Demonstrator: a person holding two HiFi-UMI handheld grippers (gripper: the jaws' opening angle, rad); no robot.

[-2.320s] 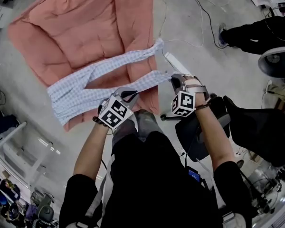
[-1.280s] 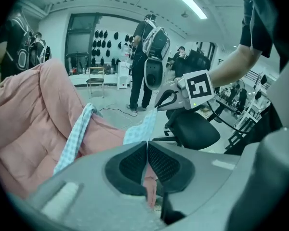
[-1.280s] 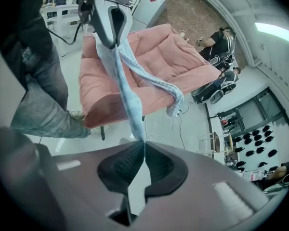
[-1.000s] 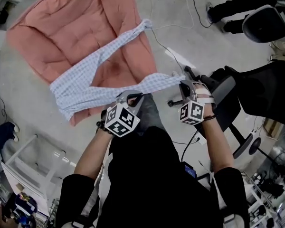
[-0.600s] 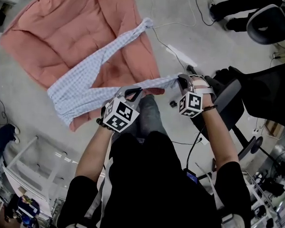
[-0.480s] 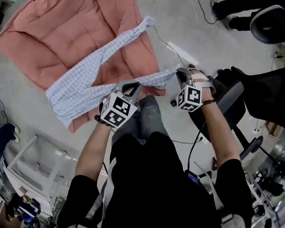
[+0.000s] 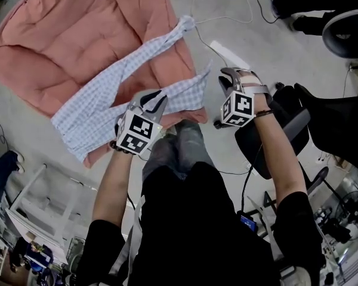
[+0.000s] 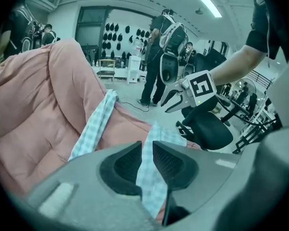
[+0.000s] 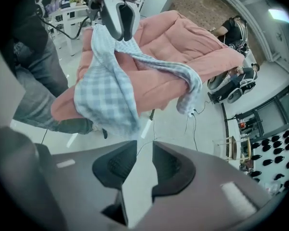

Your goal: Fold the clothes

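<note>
The fingers of both grippers have just been opening. The right gripper (image 9: pixel 144 150) now stands a little apart and empty, and the checked garment (image 7: pixel 98 94) has dropped from it onto the pink quilt (image 7: pixel 65 34). The left gripper (image 8: pixel 147 148) is loosened, with the cloth still between its fingers (image 8: pixel 171 162). This fold seems laid down.

Grey concrete floor (image 7: pixel 244 40); blk office chair (image 7: pixel 249 149) at rt.

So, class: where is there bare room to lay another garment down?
Free: upper-left part of the pink quilt, beyond the checked garment; grey floor between quilt and office chair, though a white strip lies there. Crowded: lower left, by the shelving.
</note>
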